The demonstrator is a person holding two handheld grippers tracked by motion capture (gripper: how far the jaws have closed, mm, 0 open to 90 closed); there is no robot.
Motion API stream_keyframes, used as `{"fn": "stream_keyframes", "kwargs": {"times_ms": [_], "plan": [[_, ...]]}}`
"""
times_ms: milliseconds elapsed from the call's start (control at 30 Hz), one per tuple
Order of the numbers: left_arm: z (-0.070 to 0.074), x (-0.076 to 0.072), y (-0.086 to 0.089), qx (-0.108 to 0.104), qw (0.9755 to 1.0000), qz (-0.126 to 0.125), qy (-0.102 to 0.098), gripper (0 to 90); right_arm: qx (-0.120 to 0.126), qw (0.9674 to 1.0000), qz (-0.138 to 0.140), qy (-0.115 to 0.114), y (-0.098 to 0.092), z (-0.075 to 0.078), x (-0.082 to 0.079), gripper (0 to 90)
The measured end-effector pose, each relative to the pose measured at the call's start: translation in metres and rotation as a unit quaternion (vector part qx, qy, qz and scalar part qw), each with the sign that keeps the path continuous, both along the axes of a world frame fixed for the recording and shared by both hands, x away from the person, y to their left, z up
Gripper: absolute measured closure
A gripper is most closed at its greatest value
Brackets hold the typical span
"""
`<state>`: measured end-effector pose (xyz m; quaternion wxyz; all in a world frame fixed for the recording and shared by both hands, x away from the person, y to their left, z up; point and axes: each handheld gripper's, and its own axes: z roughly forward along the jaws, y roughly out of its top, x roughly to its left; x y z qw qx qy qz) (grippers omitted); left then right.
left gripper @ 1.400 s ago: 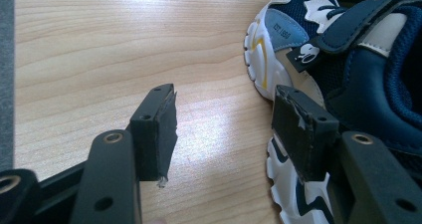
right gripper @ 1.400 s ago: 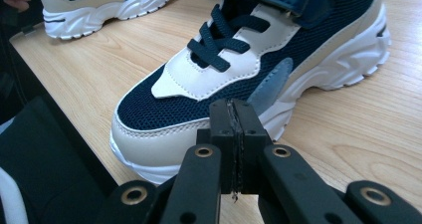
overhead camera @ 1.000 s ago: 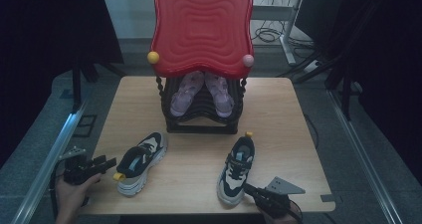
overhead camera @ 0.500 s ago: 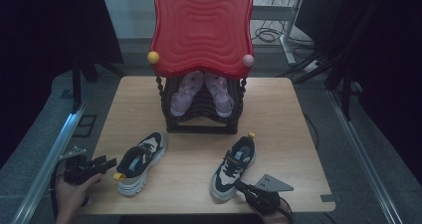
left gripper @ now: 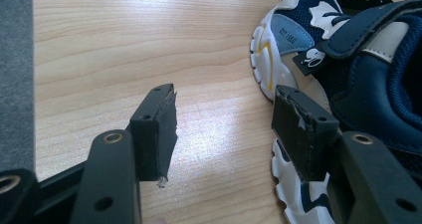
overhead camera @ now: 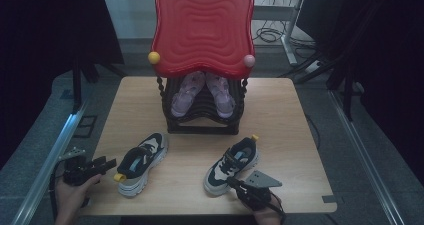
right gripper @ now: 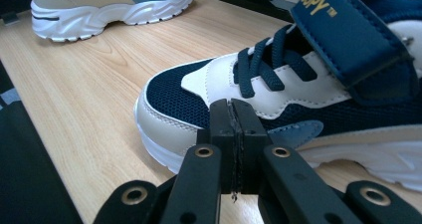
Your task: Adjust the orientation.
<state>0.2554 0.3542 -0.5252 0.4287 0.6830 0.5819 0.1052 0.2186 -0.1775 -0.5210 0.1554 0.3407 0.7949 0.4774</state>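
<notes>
Two navy, white and beige sneakers lie on the wooden table (overhead camera: pixel 280 115). The left sneaker (overhead camera: pixel 141 162) (left gripper: pixel 348 79) has a yellow heel tab and points toward the rack. My left gripper (overhead camera: pixel 110 163) (left gripper: pixel 224 114) is open beside its heel, with bare wood between the jaws. The right sneaker (overhead camera: pixel 231 165) (right gripper: pixel 298 79) lies aslant, toe toward the front left. My right gripper (overhead camera: pixel 232 180) (right gripper: pixel 232 112) is shut with nothing between its jaws, its tips against the side of that sneaker's toe. The left sneaker (right gripper: pixel 99 5) also lies farther off in the right gripper view.
A dark shoe rack (overhead camera: pixel 200 125) stands at the middle back of the table with a pair of pink shoes (overhead camera: pixel 202 92) on it. A big red wavy panel (overhead camera: pixel 202 25) tops the rack. The table's front edge is close under both hands.
My right gripper has moved left along the front edge. The right sneaker's toe has swung left with it, so the shoe now lies aslant. The left gripper and left sneaker have stayed put.
</notes>
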Motion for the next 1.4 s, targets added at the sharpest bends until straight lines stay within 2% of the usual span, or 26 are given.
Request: {"fn": "stream_keyframes", "kwargs": {"times_ms": [667,1133,1400], "plan": [[-0.001,0.0,0.0,0.001,1.0,-0.001,0.003,43.0,-0.019,0.9997,0.005,-0.012,0.035,0.0,0.014,88.9],[-0.003,0.001,0.001,0.001,1.0,0.0,0.004,43.0,-0.01,0.9999,0.005,-0.011,0.051,-0.003,0.026,88.9],[-0.003,0.001,0.0,0.001,1.0,-0.001,0.005,43.0,-0.008,0.9998,-0.003,-0.019,0.058,-0.005,0.031,88.9]]}}
